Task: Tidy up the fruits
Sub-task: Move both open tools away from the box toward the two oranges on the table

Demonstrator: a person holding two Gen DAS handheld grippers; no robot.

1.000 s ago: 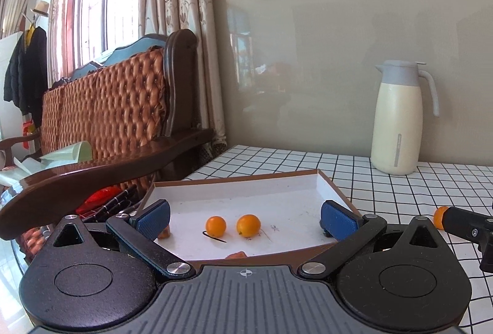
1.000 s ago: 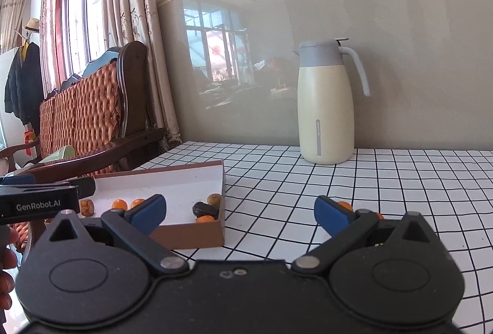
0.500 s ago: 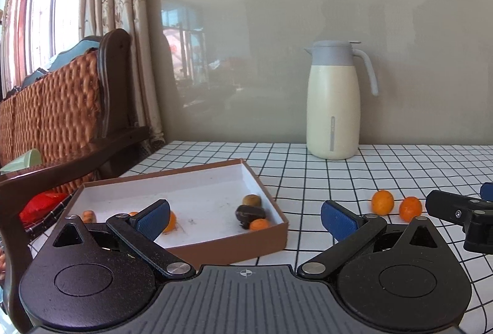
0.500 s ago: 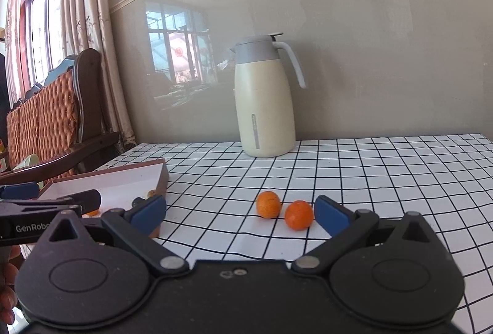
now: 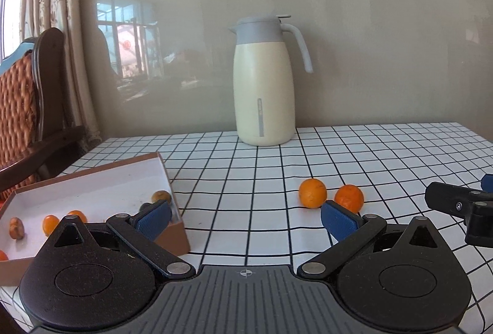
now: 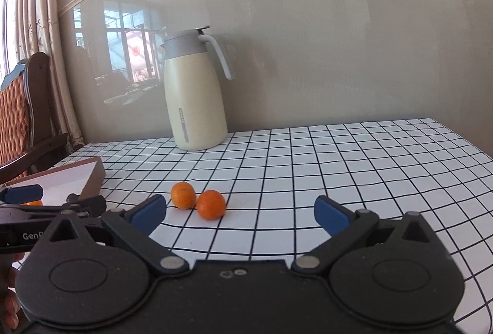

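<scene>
- The left gripper (image 5: 245, 215) hangs low over the surface (image 5: 246, 180), its blue-padded fingers (image 5: 337, 218) spread wide with nothing between them.
- The right gripper (image 6: 240, 212) is also spread wide and empty, just above the checked surface.
- Two oranges (image 5: 312, 193) lie on the surface side by side, touching or nearly so; the second orange (image 5: 349, 198) sits just beside the left gripper's right finger pad in the left wrist view.
- In the right wrist view the same pair (image 6: 183, 195) lies ahead of the right gripper, closer to its left finger than to its right one.
- A shallow brown box (image 5: 172, 237) with a white inside sits at the surface's left edge, well apart from the two loose oranges.
- Inside the box lie several small fruits: two orange ones (image 5: 50, 224) near the front, a brownish one (image 5: 161, 196) against the right wall, another brownish one (image 5: 17, 227) at the left; a dark piece is partly hidden behind the left gripper's finger.
- A cream thermos jug (image 5: 263, 87) with a grey lid and handle stands upright at the far edge, by the wall.
- A wooden chair (image 5: 27, 106) with a woven back stands beyond the left edge, next to curtains (image 5: 61, 26).
- The right gripper's tip (image 5: 456, 204) shows at the right border of the left wrist view.
</scene>
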